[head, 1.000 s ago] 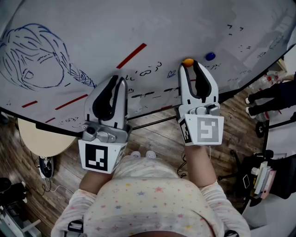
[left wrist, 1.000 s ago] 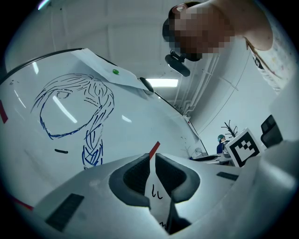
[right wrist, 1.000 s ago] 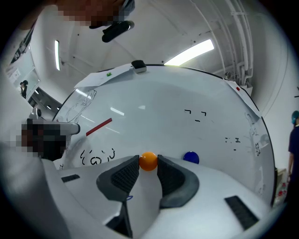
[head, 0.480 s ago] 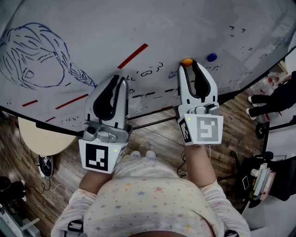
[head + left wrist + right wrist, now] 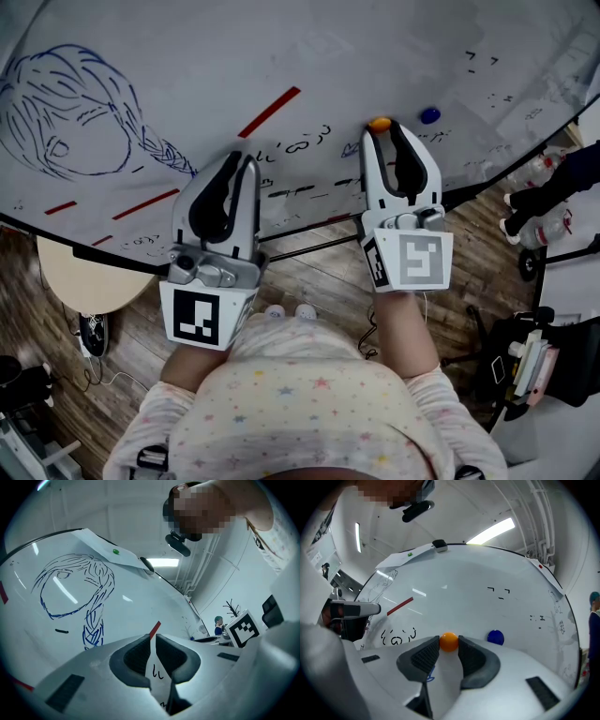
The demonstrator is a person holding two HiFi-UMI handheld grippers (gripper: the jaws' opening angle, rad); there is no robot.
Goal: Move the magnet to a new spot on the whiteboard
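Observation:
A small orange magnet (image 5: 380, 123) (image 5: 449, 641) sits on the whiteboard (image 5: 309, 47), and my right gripper (image 5: 382, 130) (image 5: 449, 645) is shut on it, one fingertip touching each side. A blue magnet (image 5: 429, 115) (image 5: 495, 637) sticks to the board a short way to the right of it. My left gripper (image 5: 242, 157) (image 5: 151, 639) rests near the board's lower edge, jaws shut with only a thin slit and nothing held. Black scribbles lie on the board between the two grippers.
A blue drawing of a head with a braid (image 5: 66, 117) fills the board's left side, with red line (image 5: 266, 112) beside it. A green magnet (image 5: 115, 551) pins paper at the top. A round table (image 5: 84, 277) stands lower left; a person's legs (image 5: 562, 183) are at right.
Both grippers hold the same places. The person's legs at the right edge have shifted a little.

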